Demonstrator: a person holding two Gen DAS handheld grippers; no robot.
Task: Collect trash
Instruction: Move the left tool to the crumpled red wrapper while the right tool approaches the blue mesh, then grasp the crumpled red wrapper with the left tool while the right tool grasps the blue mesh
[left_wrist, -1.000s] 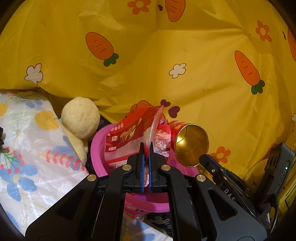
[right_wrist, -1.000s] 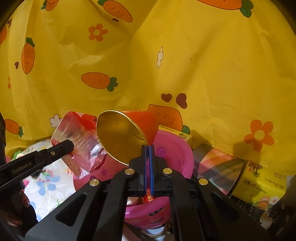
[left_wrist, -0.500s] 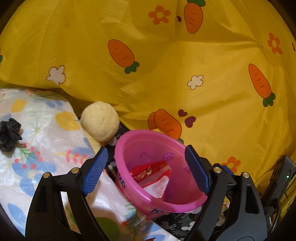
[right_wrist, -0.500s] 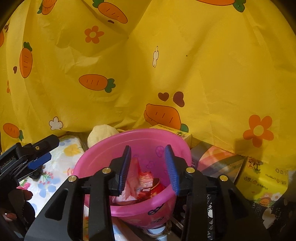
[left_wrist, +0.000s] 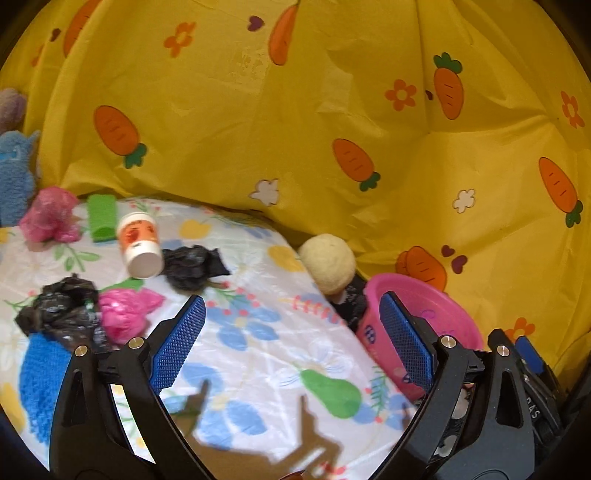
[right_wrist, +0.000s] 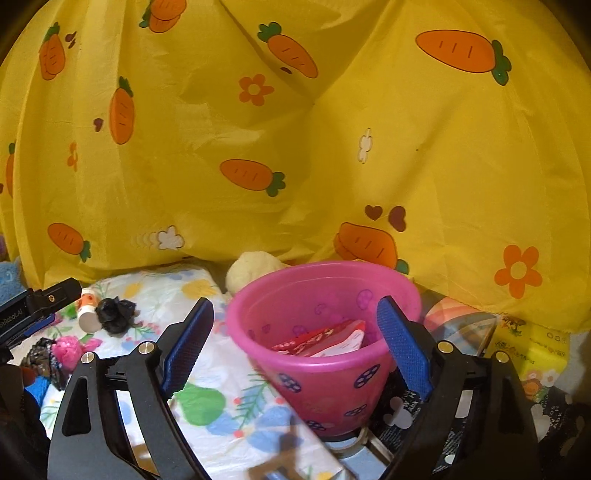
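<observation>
Trash is lying in two places. Inside the pink basin (right_wrist: 325, 314) a red and white snack wrapper (right_wrist: 325, 338) is resting against the inner wall. On the floral-sheeted bed (left_wrist: 258, 332) I am seeing a paper cup (left_wrist: 139, 245) on its side, a crumpled black bag (left_wrist: 194, 266) touching its mouth, a second black bag (left_wrist: 61, 310) beside a pink bag (left_wrist: 127, 312), and another pink bag (left_wrist: 50, 219) near a green block (left_wrist: 102, 218).

I am holding the left hand-held gripper (left_wrist: 291, 350) over the sheet; its jaws have just been opening and are standing wide apart with nothing between them. The right hand-held gripper (right_wrist: 295, 350) is pointing at the basin; its jaws have likewise just been opening, are standing apart, and are not touching the basin in front of them.

A cream plush ball (left_wrist: 327, 264) is sitting just beside the basin, against the yellow carrot-print cloth (left_wrist: 332, 129).
</observation>
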